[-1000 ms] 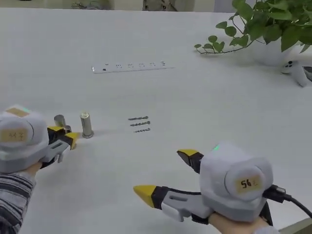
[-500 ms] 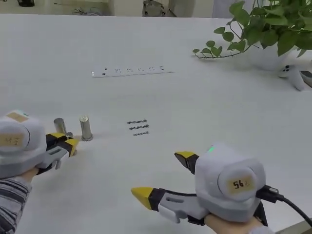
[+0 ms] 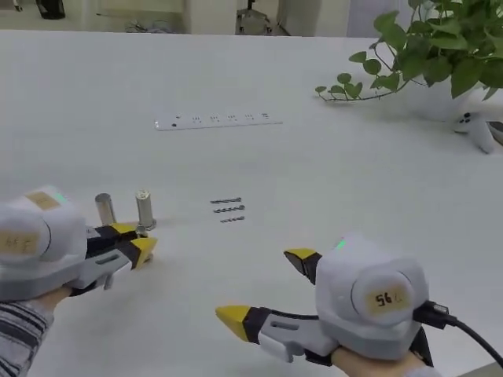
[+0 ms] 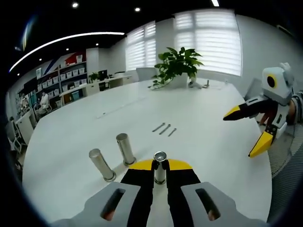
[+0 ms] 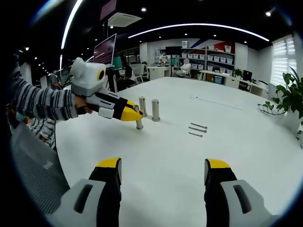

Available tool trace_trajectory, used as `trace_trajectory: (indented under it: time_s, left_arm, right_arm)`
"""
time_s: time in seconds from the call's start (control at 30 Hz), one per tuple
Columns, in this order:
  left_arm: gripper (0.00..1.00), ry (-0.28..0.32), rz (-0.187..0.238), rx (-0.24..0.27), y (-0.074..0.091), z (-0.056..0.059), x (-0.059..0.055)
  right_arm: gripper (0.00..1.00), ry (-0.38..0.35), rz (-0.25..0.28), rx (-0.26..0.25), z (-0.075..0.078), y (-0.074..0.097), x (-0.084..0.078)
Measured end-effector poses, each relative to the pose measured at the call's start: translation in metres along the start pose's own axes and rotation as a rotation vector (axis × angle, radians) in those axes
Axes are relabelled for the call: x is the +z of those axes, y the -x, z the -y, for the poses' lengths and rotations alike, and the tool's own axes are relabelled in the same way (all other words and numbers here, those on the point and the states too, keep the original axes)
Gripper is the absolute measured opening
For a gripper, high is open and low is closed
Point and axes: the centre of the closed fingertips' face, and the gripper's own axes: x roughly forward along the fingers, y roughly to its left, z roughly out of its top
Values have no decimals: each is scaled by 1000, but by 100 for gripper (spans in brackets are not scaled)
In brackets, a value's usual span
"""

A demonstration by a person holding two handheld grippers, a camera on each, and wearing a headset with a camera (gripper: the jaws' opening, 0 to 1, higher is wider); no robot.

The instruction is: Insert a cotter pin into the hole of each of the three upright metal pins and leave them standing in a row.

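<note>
**The yellow-tipped left tongs (image 3: pixel 135 237) close on one upright steel pin (image 4: pixel 160 166).**
Compared with a second ago, the left tongs sit further right in the frame, clamped on that pin and nearer the three small cotter pins (image 3: pixel 228 210) at centre, so insertion looks close. The left gripper view shows the pin between the jaws, while the head view mostly hides it. Two other steel pins (image 3: pixel 104 209) stand mid-left on the white table (image 3: pixel 354 181). The right tongs (image 3: pixel 266 284) hang apart and empty at lower right.

Office clutter on the white workbench

A long white plastic power strip (image 3: pixel 218 121) lies flat toward the far side of the broad white tabletop (image 3: pixel 354 196). A leafy green plant in a white pot (image 3: pixel 437 49) stands at the far right, with a small white handheld controller (image 3: pixel 474 128) just beside it.
</note>
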Motion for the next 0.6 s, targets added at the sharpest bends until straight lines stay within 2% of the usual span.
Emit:
trace_trajectory:
  time_s: [0.2,0.43,0.6]
  left_arm:
    - [5,-38,-1,-69,0,16,0]
    - [5,-57,-12,-122,-1,28,-3]
    - [5,-63,-22,-139,-1,31,-7]
  right_arm:
    - [68,5,-7,-2,0,0,-2]
    - [68,9,-20,4,-1,-1,-4]
    - [68,7,-24,4,-1,-1,-5]
